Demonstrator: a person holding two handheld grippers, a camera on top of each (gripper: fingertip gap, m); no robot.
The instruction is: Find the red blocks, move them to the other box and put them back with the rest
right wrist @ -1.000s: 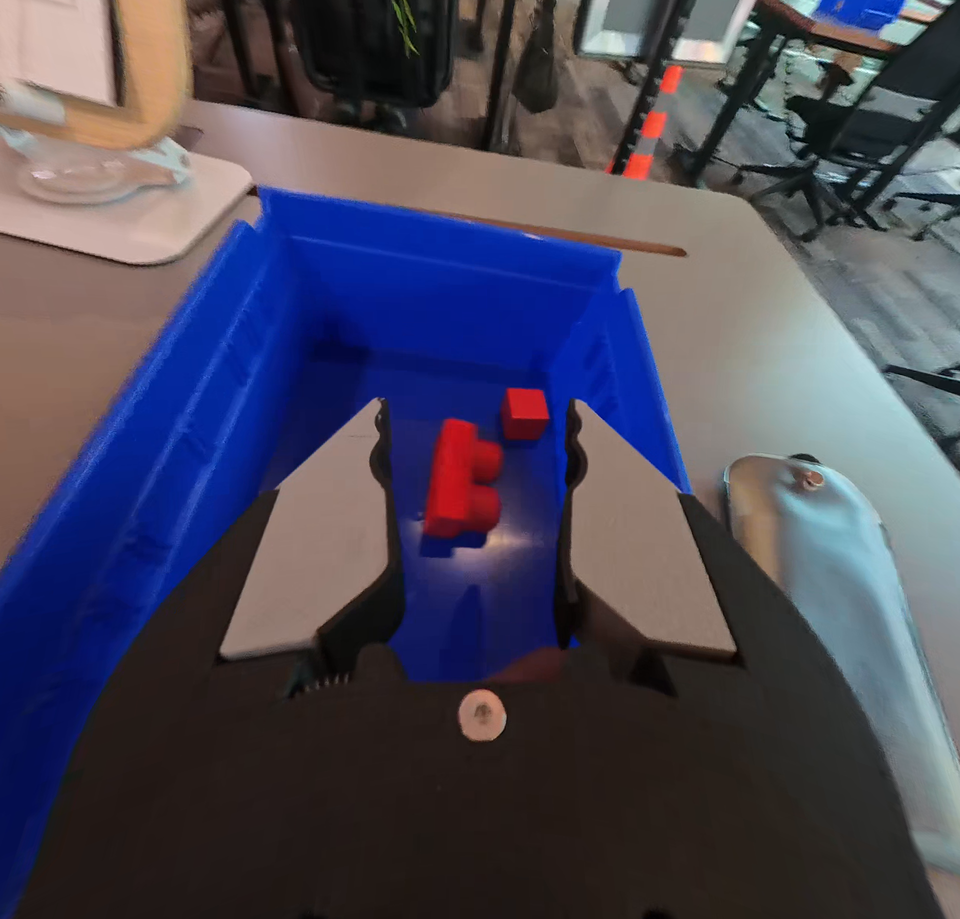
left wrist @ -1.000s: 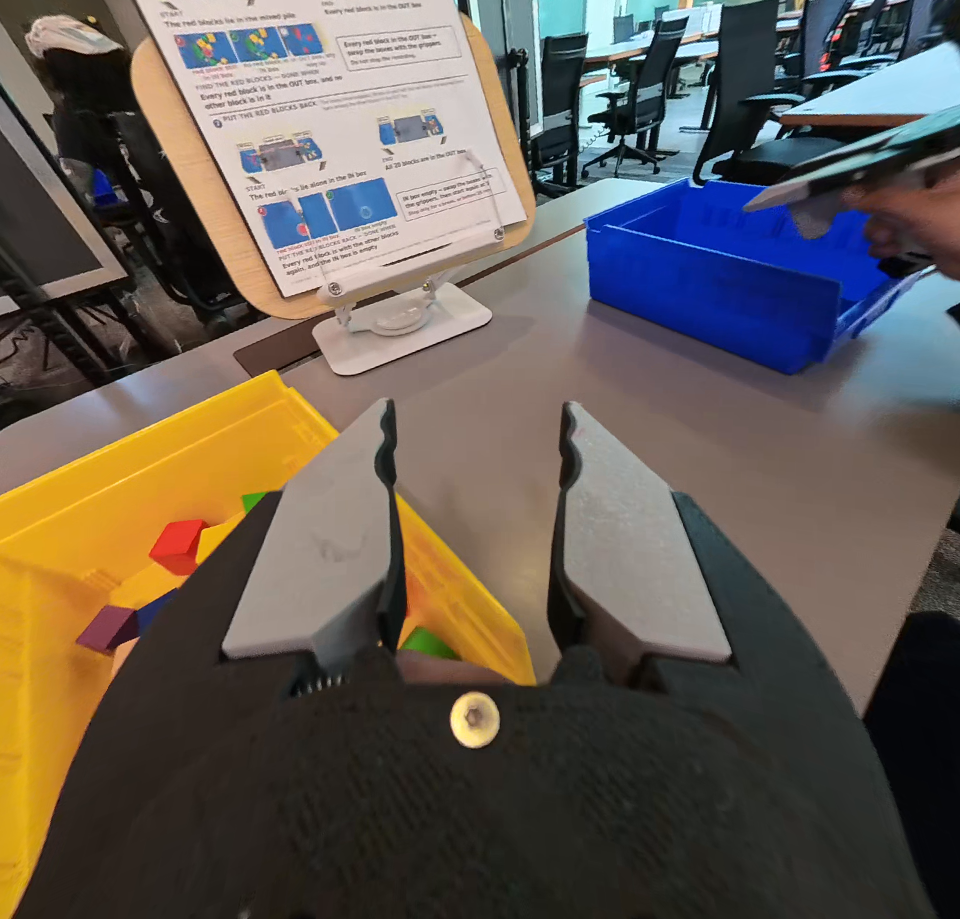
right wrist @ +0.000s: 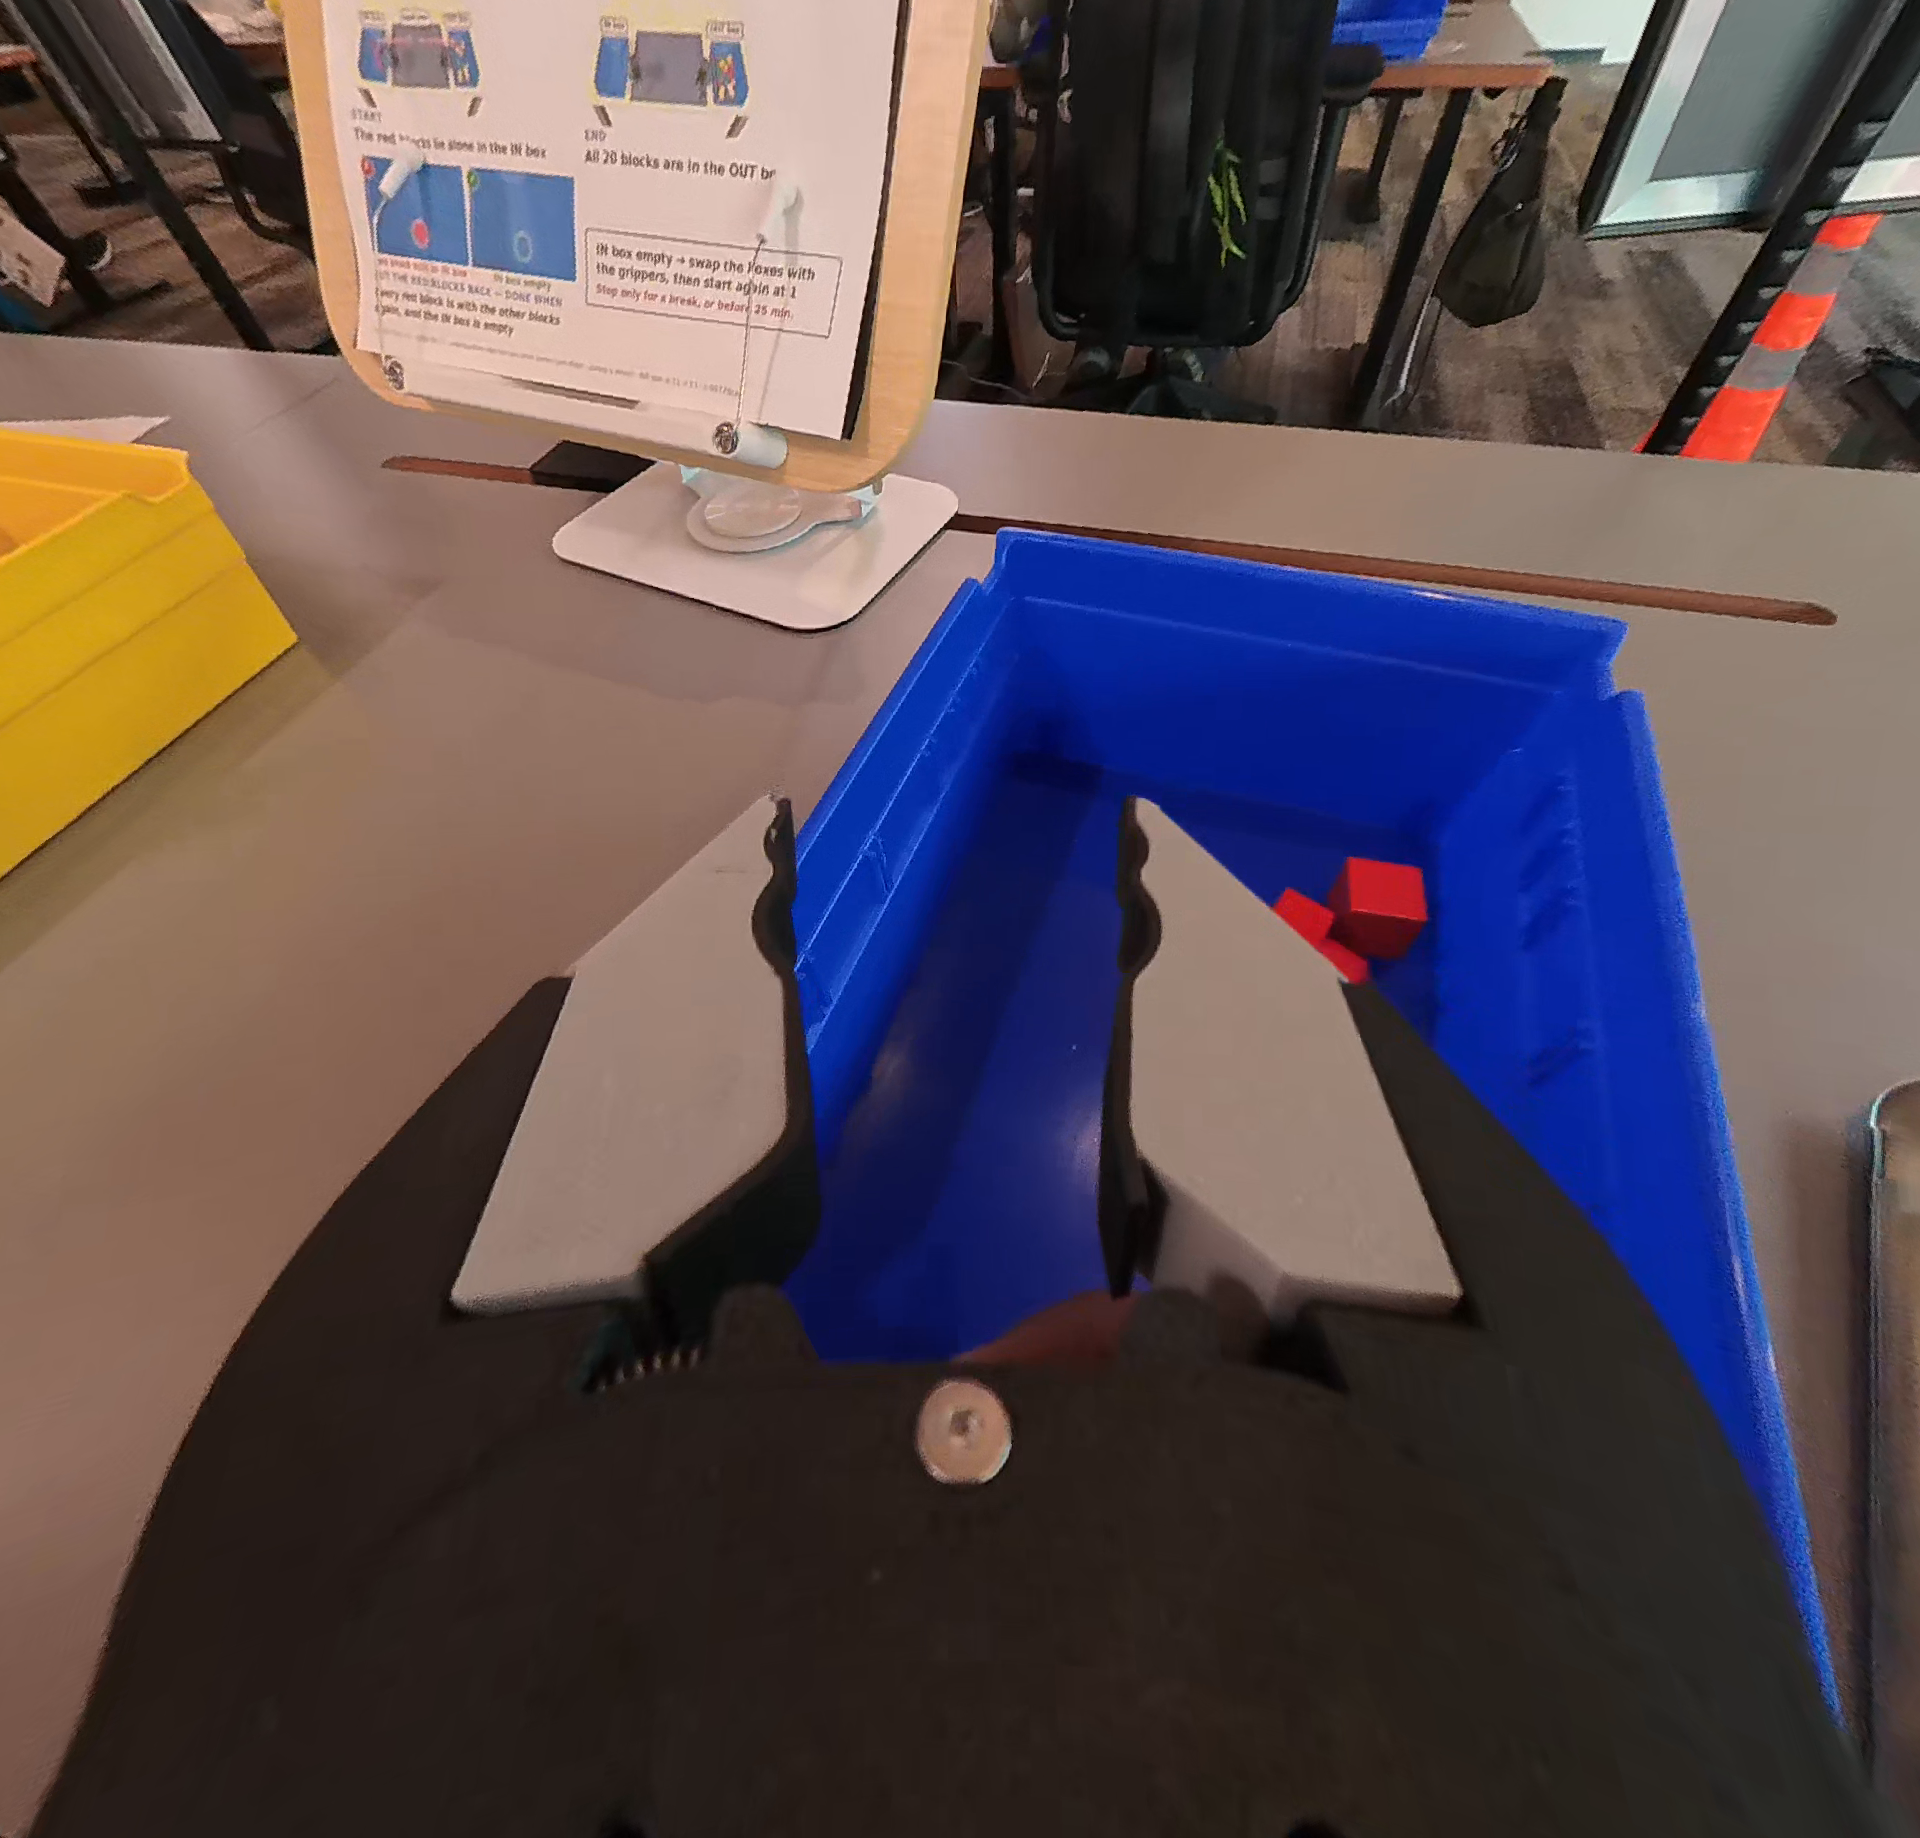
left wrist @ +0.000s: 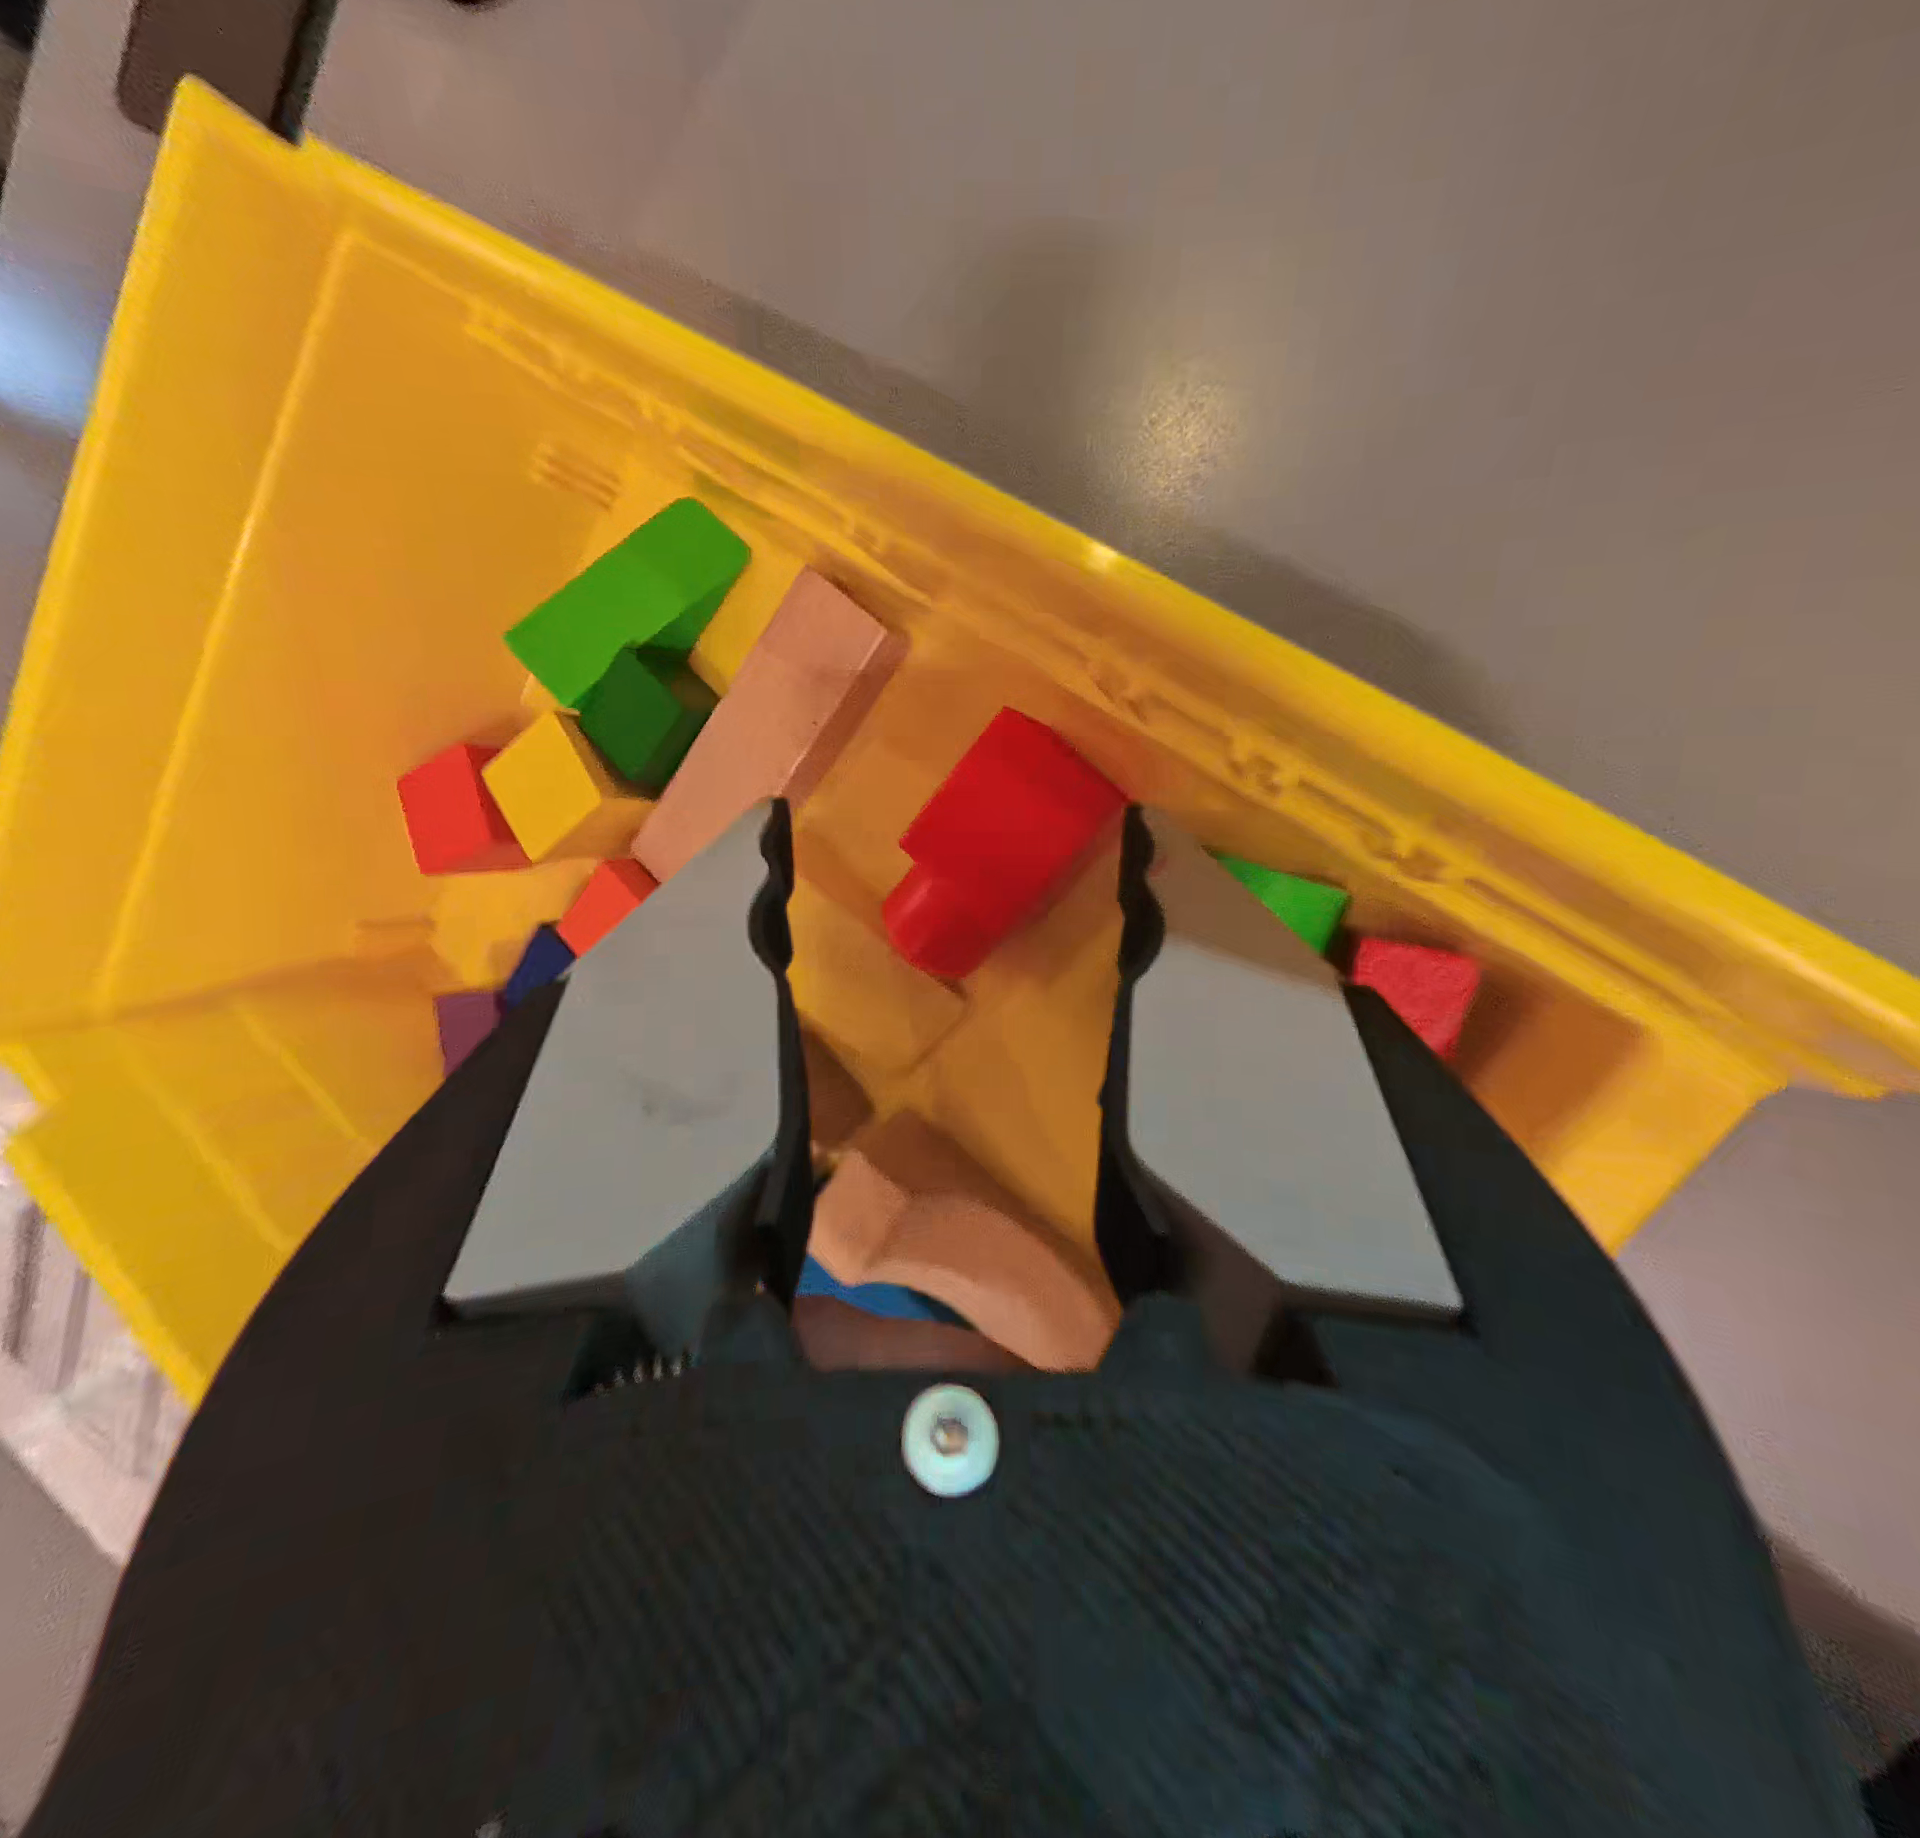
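While its jaws stand wide apart with nothing between them, the left gripper [left wrist: 951, 822] points steeply down into the yellow box [left wrist: 260, 500], which fills the middle of the left wrist view. Low between the fingers lie tan wooden pieces [left wrist: 935, 1238] and a sliver of blue. Just past the fingertips, right of centre, sits a large red block [left wrist: 997, 843] with a rounded end, close to the right fingertip; I cannot tell whether they touch. A small red cube [left wrist: 1418, 988] lies at the right, against the box wall, beside a green piece [left wrist: 1288, 900]. Left of centre are a small red block [left wrist: 447, 812], a yellow cube [left wrist: 545, 786], an orange-red piece [left wrist: 603, 905], a long tan bar [left wrist: 774, 723], and farther up a green block [left wrist: 623, 604]. Grey table [left wrist: 1351, 230] fills the upper right.

In the right wrist view the right gripper [right wrist: 951, 812] is also spread wide and holds nothing. It is tilted gently downward over the near end of the blue box [right wrist: 1299, 666], its left finger above the box's left wall. Two red blocks [right wrist: 1366, 910] lie together on the box floor at centre right, partly hidden behind the right finger. Farther off, at the upper left, a stand with an instruction sheet [right wrist: 613, 178] rests on the table, and the yellow box shows at the left edge.
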